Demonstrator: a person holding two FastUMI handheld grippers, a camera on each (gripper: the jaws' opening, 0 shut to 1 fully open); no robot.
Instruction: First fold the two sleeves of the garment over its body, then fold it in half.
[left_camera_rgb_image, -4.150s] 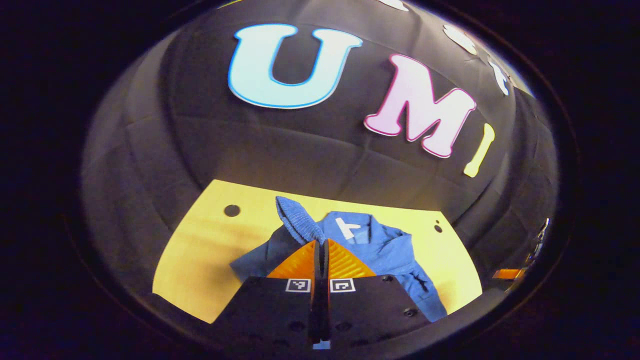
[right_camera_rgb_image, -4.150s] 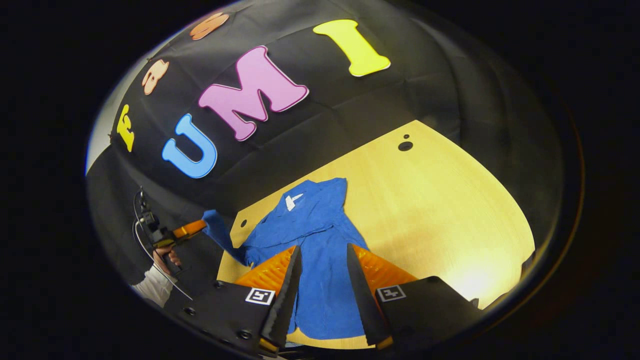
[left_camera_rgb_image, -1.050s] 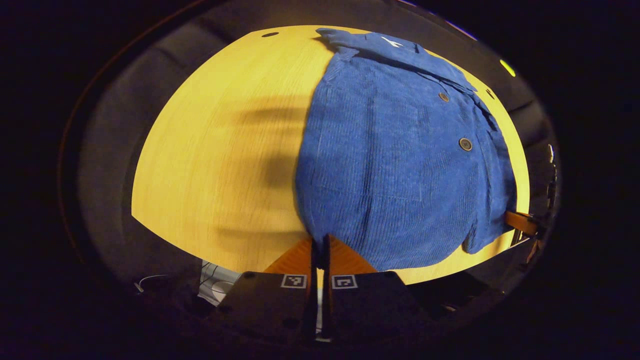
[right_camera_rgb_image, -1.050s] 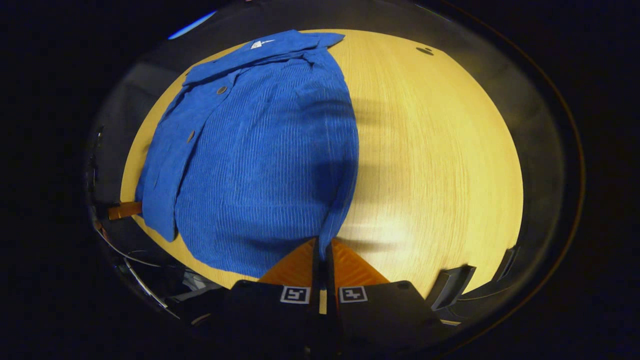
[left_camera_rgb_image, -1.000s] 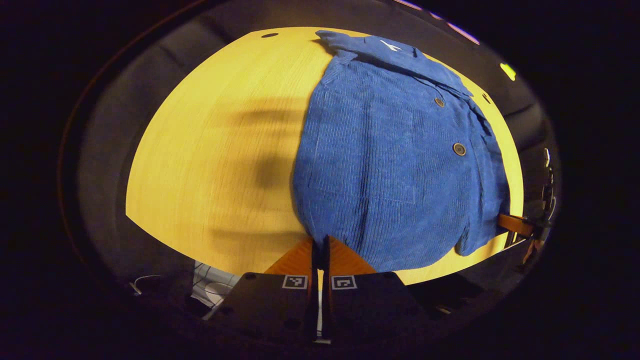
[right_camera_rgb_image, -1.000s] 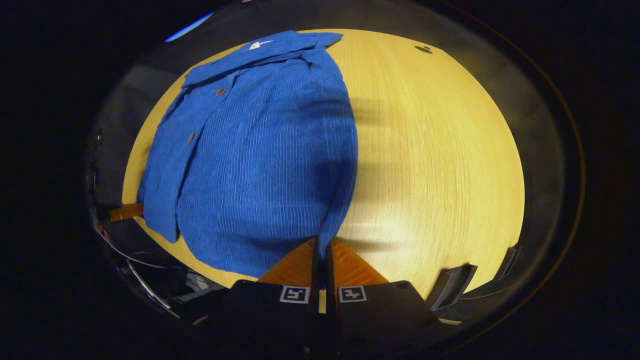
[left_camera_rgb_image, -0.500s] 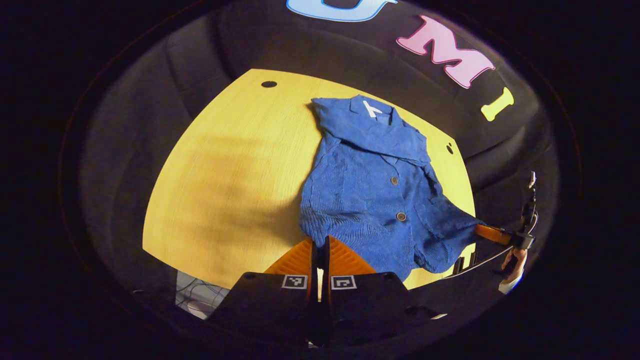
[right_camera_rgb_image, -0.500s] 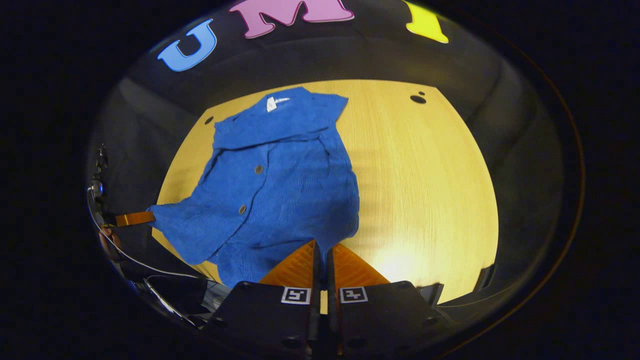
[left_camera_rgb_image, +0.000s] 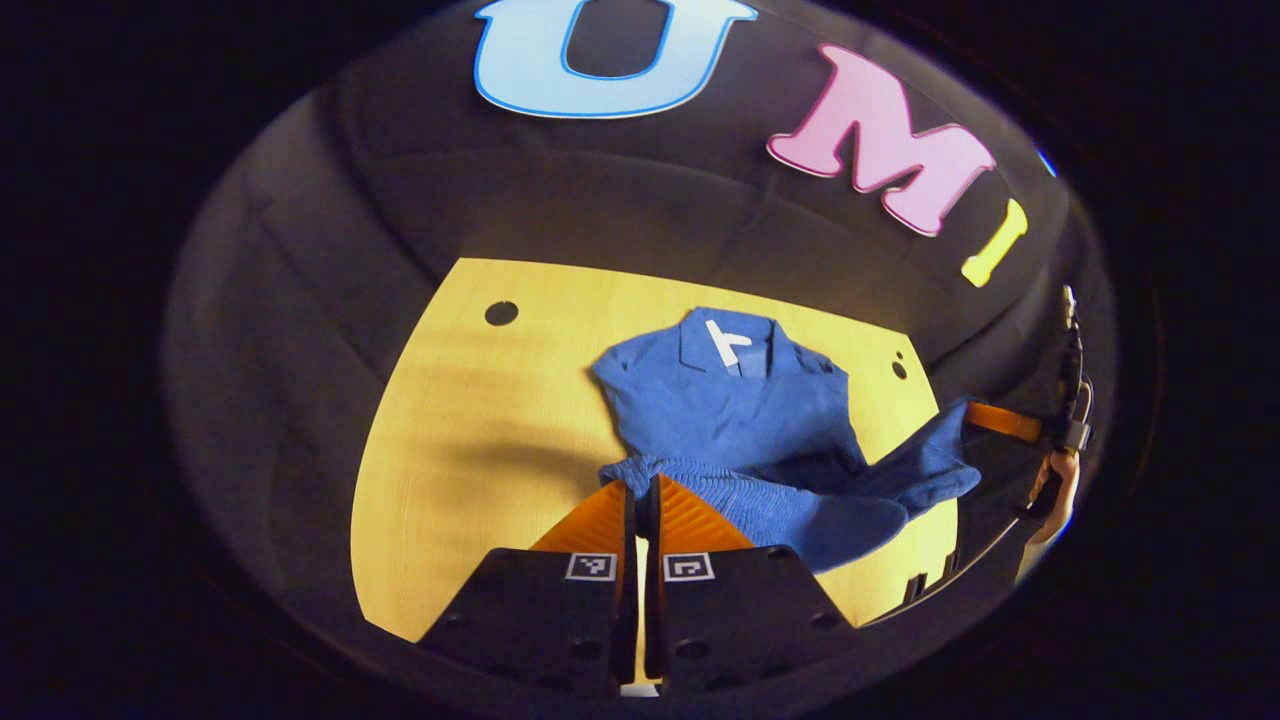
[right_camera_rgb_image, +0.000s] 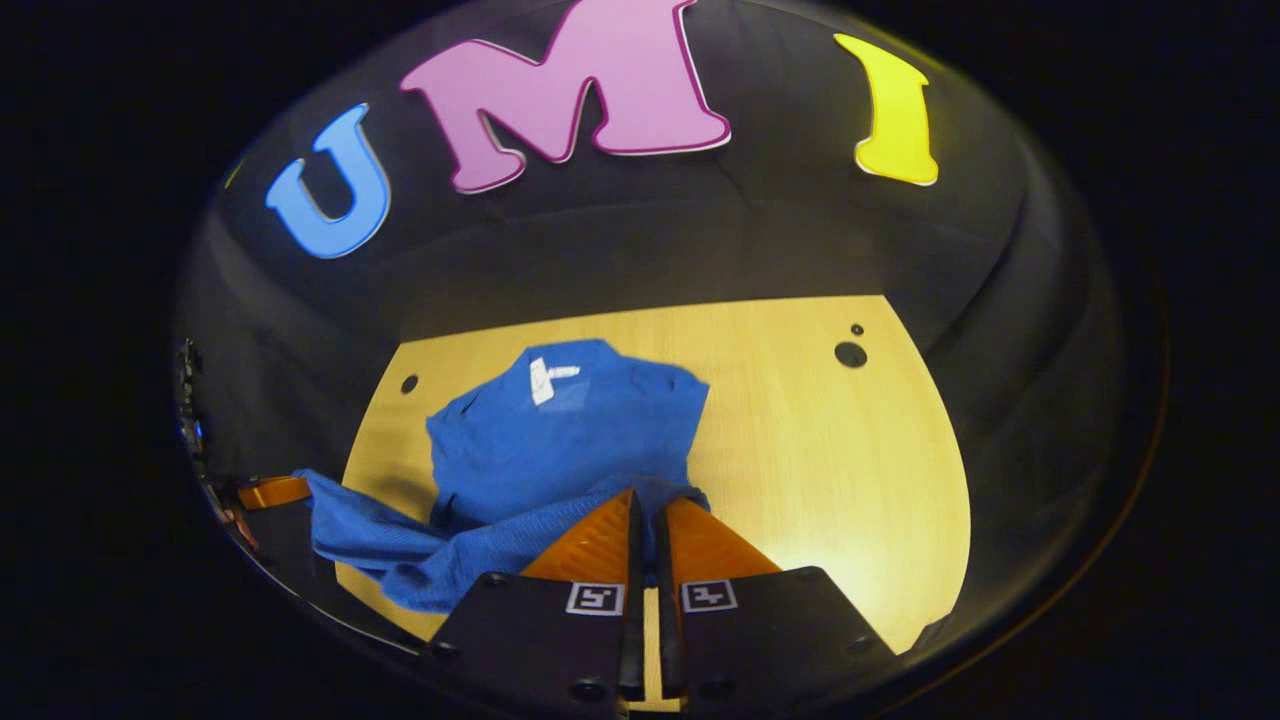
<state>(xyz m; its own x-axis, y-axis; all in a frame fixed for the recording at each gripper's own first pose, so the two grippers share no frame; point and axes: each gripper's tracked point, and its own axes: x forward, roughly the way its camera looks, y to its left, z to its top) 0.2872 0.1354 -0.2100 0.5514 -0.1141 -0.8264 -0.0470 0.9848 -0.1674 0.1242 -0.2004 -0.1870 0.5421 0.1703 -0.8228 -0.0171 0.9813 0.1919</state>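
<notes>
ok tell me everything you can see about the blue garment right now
The blue garment looks like ribbed corduroy, with a collar and a white neck label facing up. Its collar end lies on the wooden table, while its hem is lifted off the table, sagging between the two grips. The left gripper and right gripper are each shut on a hem corner. No sleeve is spread out to either side.

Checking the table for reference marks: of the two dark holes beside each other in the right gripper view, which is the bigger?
The lower one, nearer the gripper, is bigger; the tiny hole lies just beyond it on the yellow wooden table.
</notes>
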